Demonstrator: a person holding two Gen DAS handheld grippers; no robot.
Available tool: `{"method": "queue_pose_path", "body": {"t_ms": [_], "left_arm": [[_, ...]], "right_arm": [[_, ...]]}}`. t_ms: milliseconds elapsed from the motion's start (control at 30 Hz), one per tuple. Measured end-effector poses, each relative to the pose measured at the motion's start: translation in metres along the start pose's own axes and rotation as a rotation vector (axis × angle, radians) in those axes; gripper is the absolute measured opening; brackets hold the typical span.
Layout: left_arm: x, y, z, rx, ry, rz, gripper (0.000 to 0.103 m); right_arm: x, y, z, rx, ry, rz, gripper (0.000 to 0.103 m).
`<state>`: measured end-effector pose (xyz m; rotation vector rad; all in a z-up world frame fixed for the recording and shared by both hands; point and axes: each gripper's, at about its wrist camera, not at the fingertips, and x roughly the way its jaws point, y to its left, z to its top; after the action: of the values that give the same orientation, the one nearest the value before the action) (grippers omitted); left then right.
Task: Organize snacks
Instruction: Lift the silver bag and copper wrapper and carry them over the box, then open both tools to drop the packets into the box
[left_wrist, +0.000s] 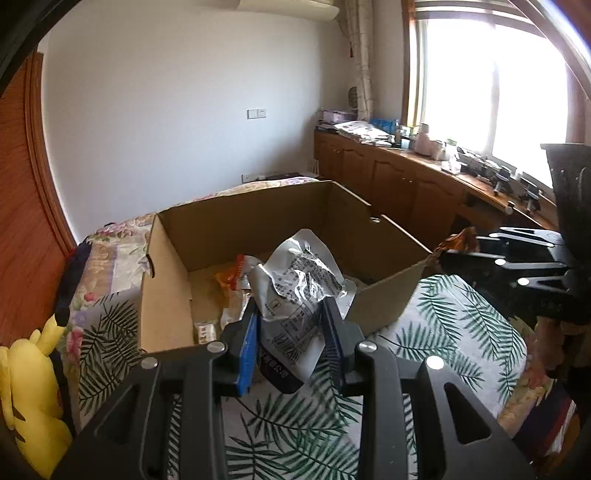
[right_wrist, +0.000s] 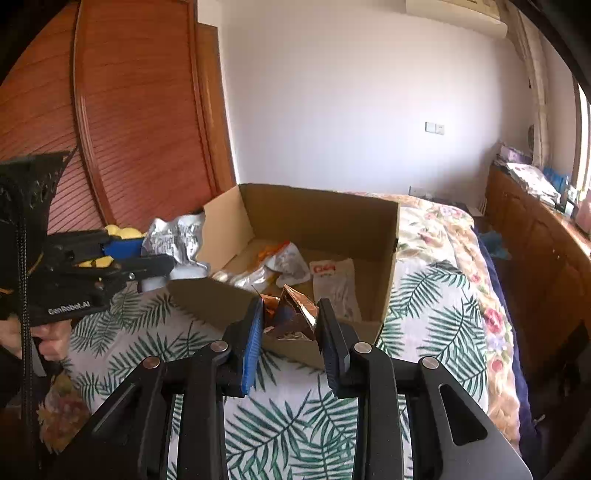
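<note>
Where cardboard box (right_wrist: 317, 218) hides snacks, blur.

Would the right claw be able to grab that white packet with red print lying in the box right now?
Probably not yet: the right claw is already shut on a brown wrapper. The white packet lies uncovered in the open-topped box, so the way looks free once it lets go.

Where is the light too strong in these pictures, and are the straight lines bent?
Left wrist view: the window is blown out white, and the wooden door frame curves. Right wrist view: light is even, yet the slatted wooden door bows near the edge.
</note>
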<state>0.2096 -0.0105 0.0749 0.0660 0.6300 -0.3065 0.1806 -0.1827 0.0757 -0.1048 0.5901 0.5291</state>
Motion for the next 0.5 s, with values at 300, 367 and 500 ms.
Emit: {"method": "queue_pose_path", "body": {"t_ms": [300,367,500], "left_arm": [[0.024,0.022,0.002,-0.049,0.019,0.058,0.031],[0.029,0.023,0.001,-0.046,0.025,0.072,0.031],[0.034,0.03,0.0,-0.073,0.022,0.073,0.032]], "right_arm": [[0.021,-0.014,0.012,0.05,0.012,-0.036,0.028],[0.027,-0.017,0.014,0.062,0.021,-0.046,0.028],[0.044,-0.022,0.017,0.081,0.045,-0.066,0.028]]}}
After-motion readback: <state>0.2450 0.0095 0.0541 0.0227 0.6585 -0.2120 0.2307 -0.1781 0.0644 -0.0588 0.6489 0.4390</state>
